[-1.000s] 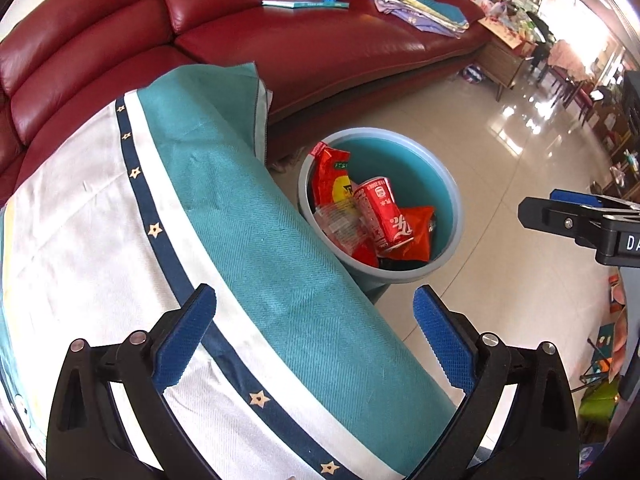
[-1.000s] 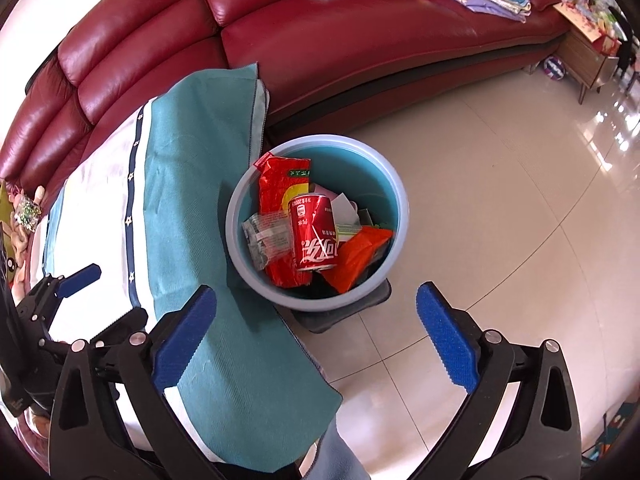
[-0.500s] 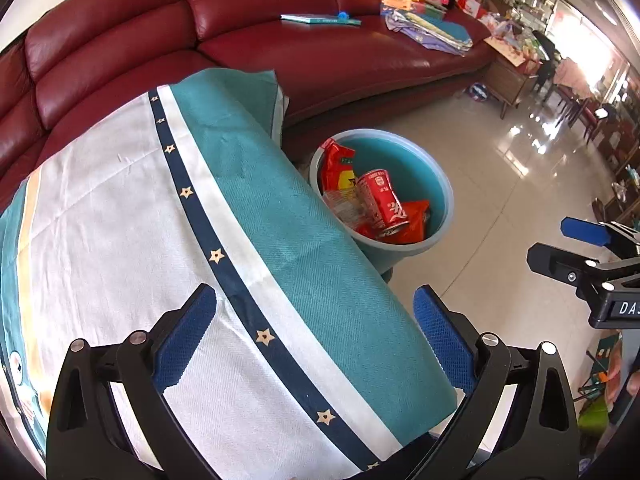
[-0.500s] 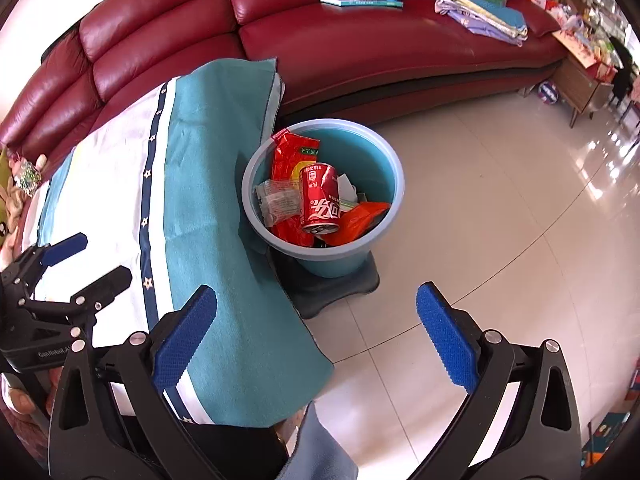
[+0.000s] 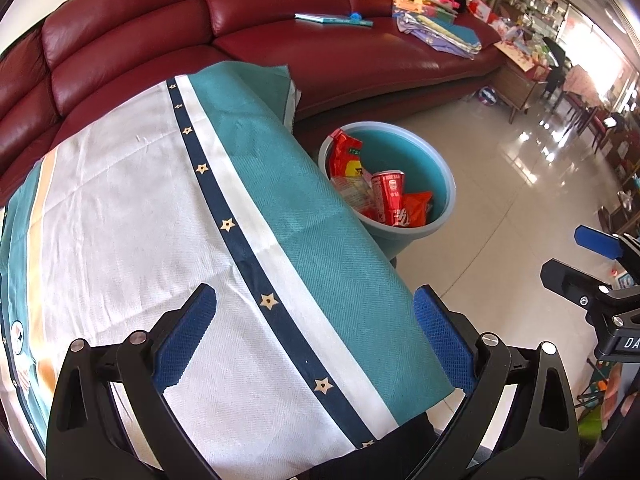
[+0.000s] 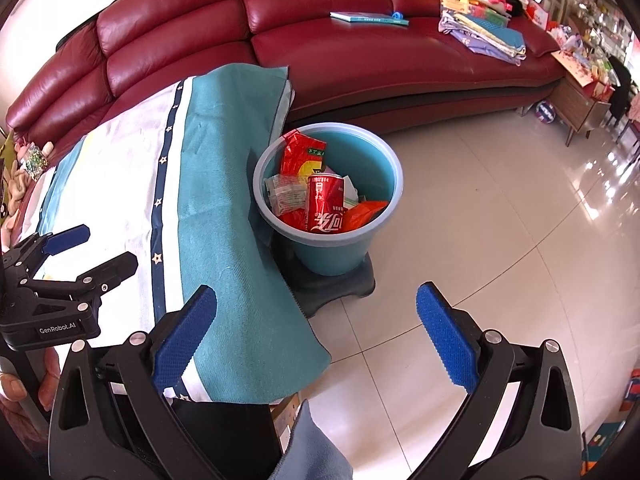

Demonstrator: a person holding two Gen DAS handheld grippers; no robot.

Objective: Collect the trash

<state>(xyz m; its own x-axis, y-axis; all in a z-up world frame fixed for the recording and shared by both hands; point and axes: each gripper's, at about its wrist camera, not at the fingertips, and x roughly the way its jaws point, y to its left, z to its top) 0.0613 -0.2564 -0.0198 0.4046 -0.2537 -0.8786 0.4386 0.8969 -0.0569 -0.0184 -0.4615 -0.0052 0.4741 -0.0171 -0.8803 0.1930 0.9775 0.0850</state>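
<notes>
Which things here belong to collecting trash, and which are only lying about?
For the job:
- blue bin
- red can, red snack bag, clear wrapper and orange wrapper inside it
- left hand-held gripper and right hand-held gripper, both open and empty

Lying about:
- tablecloth
- red sofa
- book
- folded fabrics

Teal-and-white cloth with a navy star stripe (image 5: 224, 216) spreads directly under and ahead of the left gripper's view, and lies to the left in the right gripper's view. Dark red leather sofa (image 6: 360, 56) curves across the far background ahead, carrying a thin teal book (image 6: 368, 18) and a heap of folded fabrics (image 6: 484, 32) further right. Glossy pale tiled floor (image 6: 500, 240) fills the right side; a wooden side table (image 6: 584, 100) stands at the far right.
</notes>
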